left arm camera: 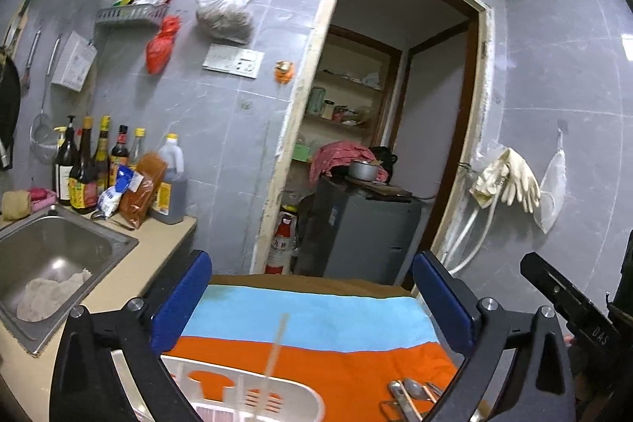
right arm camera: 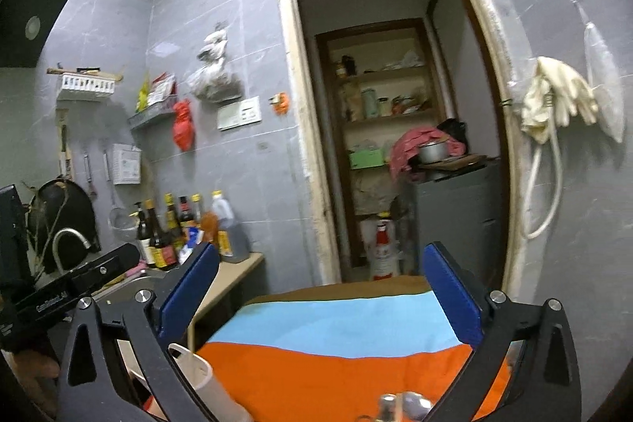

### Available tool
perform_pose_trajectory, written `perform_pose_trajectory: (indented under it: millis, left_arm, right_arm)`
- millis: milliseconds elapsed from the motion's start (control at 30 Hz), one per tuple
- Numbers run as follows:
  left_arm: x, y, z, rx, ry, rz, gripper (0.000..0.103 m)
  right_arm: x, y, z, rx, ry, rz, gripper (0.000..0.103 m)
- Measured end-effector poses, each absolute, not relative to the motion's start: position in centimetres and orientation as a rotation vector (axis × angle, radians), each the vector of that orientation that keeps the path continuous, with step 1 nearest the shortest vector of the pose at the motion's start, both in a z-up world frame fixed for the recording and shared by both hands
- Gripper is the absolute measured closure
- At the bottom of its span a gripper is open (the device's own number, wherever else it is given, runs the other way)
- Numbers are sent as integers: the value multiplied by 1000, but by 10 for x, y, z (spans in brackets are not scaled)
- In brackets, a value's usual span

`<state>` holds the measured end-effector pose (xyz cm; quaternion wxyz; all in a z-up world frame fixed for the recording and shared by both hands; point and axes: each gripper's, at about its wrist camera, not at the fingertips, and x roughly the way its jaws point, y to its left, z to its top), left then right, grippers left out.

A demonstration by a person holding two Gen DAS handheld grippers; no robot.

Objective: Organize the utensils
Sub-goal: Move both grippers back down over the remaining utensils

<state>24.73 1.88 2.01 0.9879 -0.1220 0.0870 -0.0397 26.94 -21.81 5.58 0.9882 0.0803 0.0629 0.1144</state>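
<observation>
Two hand-held grippers, left hand-held gripper and right hand-held gripper, both spread wide and empty. One white basket and a small heap of metal utensils lie apart on the bench's orange-and-blue cloth.

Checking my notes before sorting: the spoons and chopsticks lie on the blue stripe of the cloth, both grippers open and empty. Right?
Not quite: in the left wrist view the spoons and chopsticks lie on the cloth's orange stripe, not the blue. The left gripper and right gripper are open and empty.

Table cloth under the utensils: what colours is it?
Orange, light blue and brown bands on the cloth, clearest in the left wrist view.
</observation>
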Motion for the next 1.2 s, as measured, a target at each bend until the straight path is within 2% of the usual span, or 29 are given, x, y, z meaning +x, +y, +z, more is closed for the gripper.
perform_pose_trajectory:
  millis: [600,1200]
  left_arm:
    - [239,-79,-2,-149,212,-121,0]
    - [290,-119,-89,-175,520,-178,1]
  right_arm:
    - [253,-322,33,176,179,101,2]
    - [296,-377,-64,165,440,116,2]
